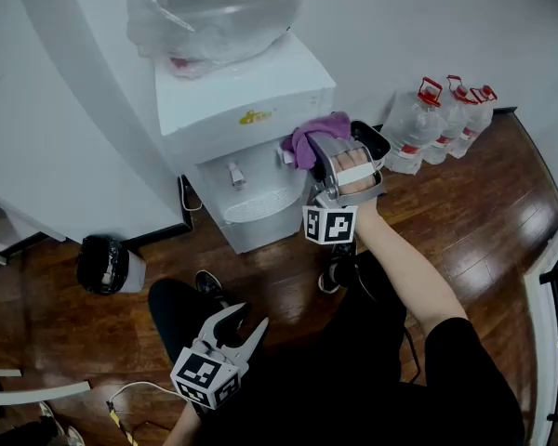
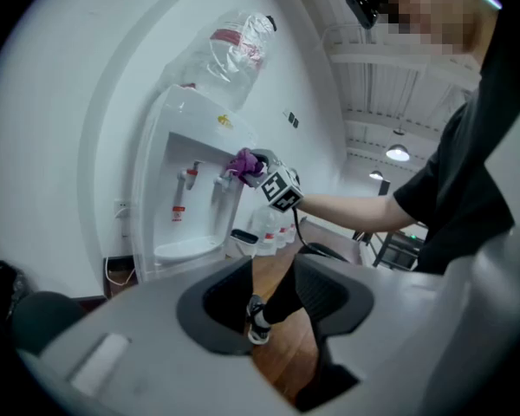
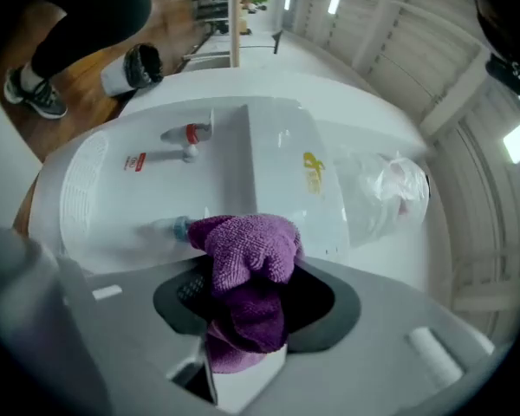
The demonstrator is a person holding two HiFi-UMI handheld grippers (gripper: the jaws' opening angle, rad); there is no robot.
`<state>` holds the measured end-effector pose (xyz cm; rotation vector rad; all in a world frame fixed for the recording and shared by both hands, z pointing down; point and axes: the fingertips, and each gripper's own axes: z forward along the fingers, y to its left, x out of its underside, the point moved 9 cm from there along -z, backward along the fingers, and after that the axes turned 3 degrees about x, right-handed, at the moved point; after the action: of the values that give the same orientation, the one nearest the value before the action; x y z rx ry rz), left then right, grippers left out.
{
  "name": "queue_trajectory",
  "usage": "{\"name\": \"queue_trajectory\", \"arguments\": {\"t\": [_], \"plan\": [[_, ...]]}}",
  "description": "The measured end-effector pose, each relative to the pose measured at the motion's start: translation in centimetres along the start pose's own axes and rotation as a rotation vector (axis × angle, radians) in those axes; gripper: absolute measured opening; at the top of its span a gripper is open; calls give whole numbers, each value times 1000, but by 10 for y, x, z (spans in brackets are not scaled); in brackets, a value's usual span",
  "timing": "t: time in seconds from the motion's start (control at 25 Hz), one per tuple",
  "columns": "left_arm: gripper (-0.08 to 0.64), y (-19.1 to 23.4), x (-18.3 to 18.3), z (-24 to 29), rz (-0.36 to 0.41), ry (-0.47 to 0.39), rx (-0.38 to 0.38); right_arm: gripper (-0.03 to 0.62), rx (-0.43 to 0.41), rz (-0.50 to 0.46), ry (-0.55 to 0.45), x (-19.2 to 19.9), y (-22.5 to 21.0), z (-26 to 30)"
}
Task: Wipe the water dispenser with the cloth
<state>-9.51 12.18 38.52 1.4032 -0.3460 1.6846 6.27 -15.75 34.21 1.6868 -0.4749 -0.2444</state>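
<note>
There is one water dispenser (image 1: 260, 110), carrying one red tap (image 3: 189, 135) and one blue tap (image 3: 175, 228), with one large plastic-wrapped bottle (image 1: 214, 7) on top. One purple cloth (image 1: 307, 133) is in view, along with three smaller jugs (image 1: 414, 128) with red caps on the floor by the wall, and one black bin (image 1: 102, 265). Two grippers show, the left gripper (image 1: 246, 321) and the right gripper (image 1: 327, 149), each bearing one marker cube (image 1: 329, 224).

Head view downward, all share dispenser (image 1: 246, 96)
</note>
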Motion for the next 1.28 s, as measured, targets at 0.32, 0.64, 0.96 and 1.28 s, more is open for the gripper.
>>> {"name": "queue_trajectory", "arguments": {"t": [0.32,0.64,0.96,1.28], "plan": [[173,-2,-12,-12,-70,21,-43,189,-389,127,189,13,153,-4],[173,20,-11,-24,-105,2,-95,175,-348,1291,346,-7,157,14],[173,14,-10,-33,-86,1,-99,176,-555,1205,80,-133,149,13],[173,17,-3,-33,-83,0,-67,176,-399,1165,320,10,140,19]]}}
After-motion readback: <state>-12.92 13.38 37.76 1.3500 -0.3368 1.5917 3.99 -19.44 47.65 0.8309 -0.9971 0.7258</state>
